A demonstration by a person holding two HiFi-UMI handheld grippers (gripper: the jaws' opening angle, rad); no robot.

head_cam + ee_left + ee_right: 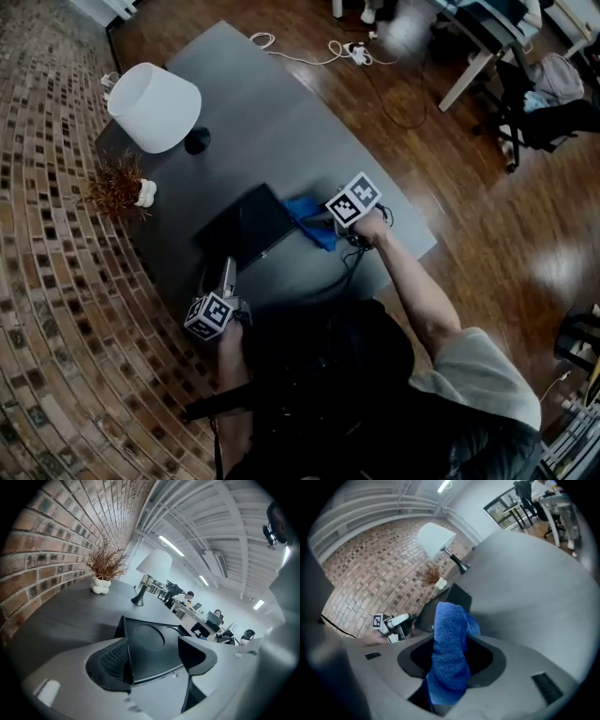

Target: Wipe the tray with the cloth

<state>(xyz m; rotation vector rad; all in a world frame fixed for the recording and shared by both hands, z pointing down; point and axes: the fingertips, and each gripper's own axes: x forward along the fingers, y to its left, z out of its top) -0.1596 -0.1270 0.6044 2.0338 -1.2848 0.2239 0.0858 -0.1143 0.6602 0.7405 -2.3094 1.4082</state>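
The black tray (246, 225) lies flat on the grey surface (281, 122). The blue cloth (450, 653) is at the tray's right edge, clenched between the fingers (483, 657) of the right gripper (323, 225). The left gripper (154, 656) sits at the tray's near corner, its fingers released and spread wide to either side of the rim. Farther back stand a white lamp (155, 106) and a dried plant (117, 185), beside the brick wall (42, 550).

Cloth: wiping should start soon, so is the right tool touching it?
Touching. In the right gripper view the right tool has its jaws closed on the cloth, whose free end sticks out ahead.
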